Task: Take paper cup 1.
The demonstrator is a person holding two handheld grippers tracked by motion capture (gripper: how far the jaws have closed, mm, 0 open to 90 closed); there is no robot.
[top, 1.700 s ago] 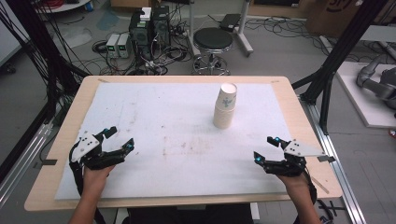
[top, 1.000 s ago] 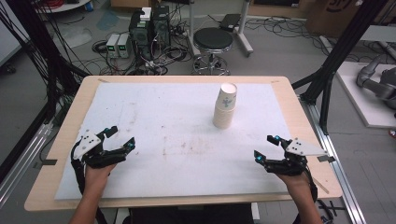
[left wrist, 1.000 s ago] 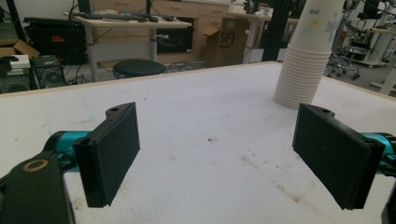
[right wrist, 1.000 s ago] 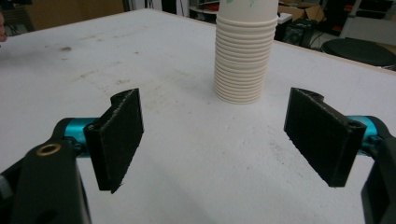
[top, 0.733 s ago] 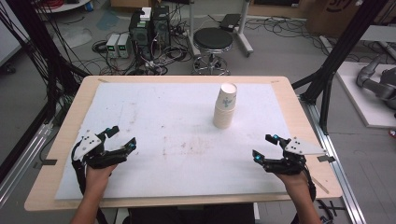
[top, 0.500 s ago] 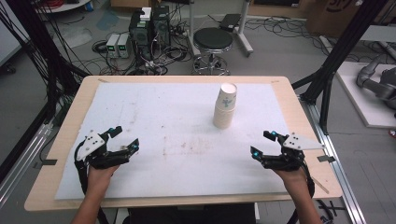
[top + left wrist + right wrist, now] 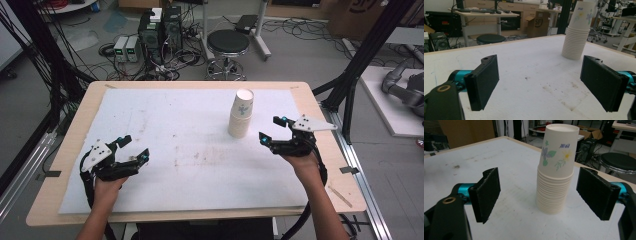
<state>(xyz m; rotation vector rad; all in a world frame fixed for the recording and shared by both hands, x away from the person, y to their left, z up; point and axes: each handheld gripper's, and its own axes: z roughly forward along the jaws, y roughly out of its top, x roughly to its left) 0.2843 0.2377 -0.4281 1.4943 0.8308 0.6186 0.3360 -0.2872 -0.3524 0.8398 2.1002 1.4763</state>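
Note:
A stack of white paper cups (image 7: 241, 114) with a flower print stands upside down on the white mat, right of centre. My right gripper (image 7: 273, 129) is open just to the stack's right, jaws pointing at it. In the right gripper view the stack (image 7: 556, 167) stands a short way ahead of the two black jaws of that gripper (image 7: 541, 197), not touching them. My left gripper (image 7: 134, 148) is open near the mat's front left, holding nothing. From the left gripper (image 7: 541, 82) the stack (image 7: 578, 31) shows far off at upper right.
A white mat (image 7: 170, 130) covers most of the wooden table (image 7: 75, 117), with faint brown stains near its middle. Behind the table are a black stool (image 7: 228, 45), computer boxes and cables on the floor. Black frame posts stand at both sides.
My right gripper has moved forward and left toward the cup stack, still open. My left gripper has shifted slightly forward.

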